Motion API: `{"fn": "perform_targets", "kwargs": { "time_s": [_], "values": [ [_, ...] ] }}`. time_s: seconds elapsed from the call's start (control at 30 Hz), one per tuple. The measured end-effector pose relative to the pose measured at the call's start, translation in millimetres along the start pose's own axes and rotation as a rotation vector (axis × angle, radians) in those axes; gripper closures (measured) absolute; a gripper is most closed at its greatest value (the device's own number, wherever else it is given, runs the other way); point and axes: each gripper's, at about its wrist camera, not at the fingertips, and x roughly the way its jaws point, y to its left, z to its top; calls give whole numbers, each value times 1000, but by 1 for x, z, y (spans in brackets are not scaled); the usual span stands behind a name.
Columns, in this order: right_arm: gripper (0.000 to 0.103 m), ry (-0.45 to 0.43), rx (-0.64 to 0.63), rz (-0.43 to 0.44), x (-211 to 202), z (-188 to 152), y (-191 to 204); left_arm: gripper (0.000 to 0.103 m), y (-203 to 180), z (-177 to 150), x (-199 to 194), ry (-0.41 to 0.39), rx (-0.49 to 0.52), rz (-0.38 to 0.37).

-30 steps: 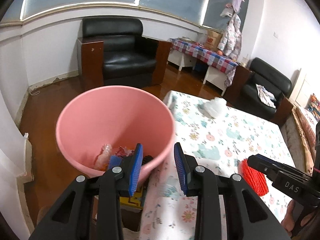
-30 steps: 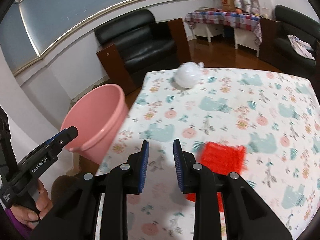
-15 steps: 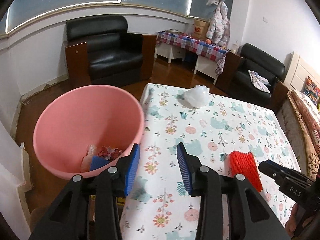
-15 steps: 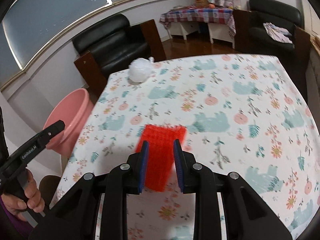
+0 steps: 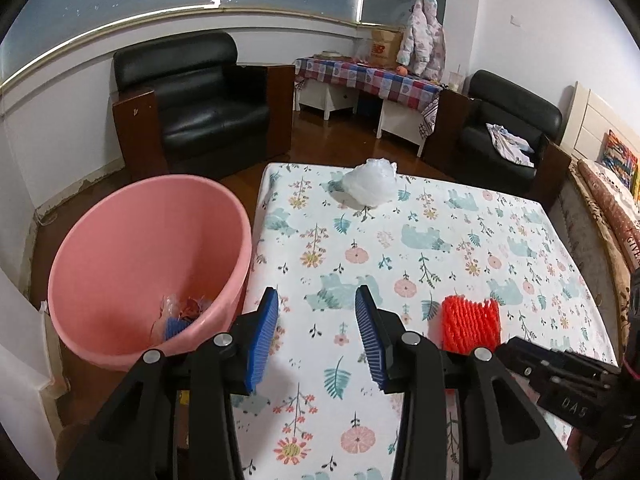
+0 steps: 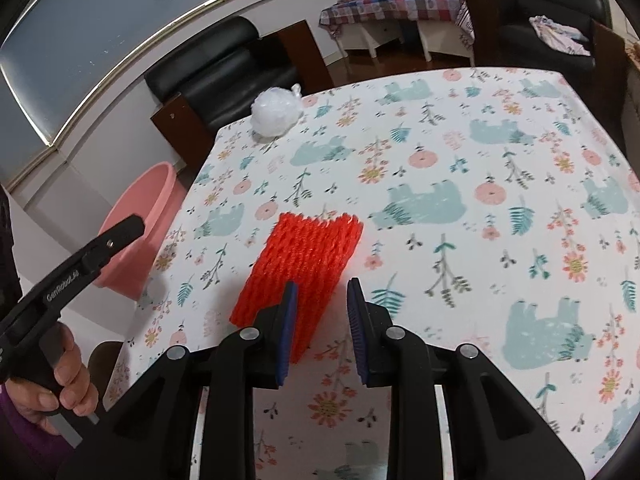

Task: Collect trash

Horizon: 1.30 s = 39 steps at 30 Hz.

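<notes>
Right wrist view: we see our right gripper (image 6: 319,328) low over the table (image 6: 460,168) with its jaws parted narrowly, nothing between the blue pads. The red foam net (image 6: 306,258) lies flat on the floral tablecloth just ahead of the gripper; its near end sits behind the left pad and reaches into the gap, though we cannot tell whether a pad touches it. A crumpled white plastic bag (image 6: 276,110) rests well beyond, near the far corner of the table. The pink bucket (image 6: 140,216) stands off the table's left edge.

In the left wrist view, our left gripper (image 5: 316,334) hangs open wide and empty above the table's near left part, the bucket just to its left with scraps of trash (image 5: 182,312) at the bottom, the net to its right.
</notes>
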Motion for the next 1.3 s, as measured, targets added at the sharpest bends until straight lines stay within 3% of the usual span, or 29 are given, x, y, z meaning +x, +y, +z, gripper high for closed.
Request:
{"fn": "perform_targets", "kwargs": {
  "time_s": [0.27,0.43,0.73,1.3],
  "values": [
    [76,-33,47,40,-5,6,-6,63,-12,26,6,-58,47,-3],
    [64,-34,61,45,-2,9,-7,59,-25,47,20,-79,83,-26],
    [64,2,17,1,15,6,0,59,-47,79,62,-68,109,-63],
    [63,-19,19,12,14,3,-2,59,-66,117,149,-18,106,-5]
  ]
}}
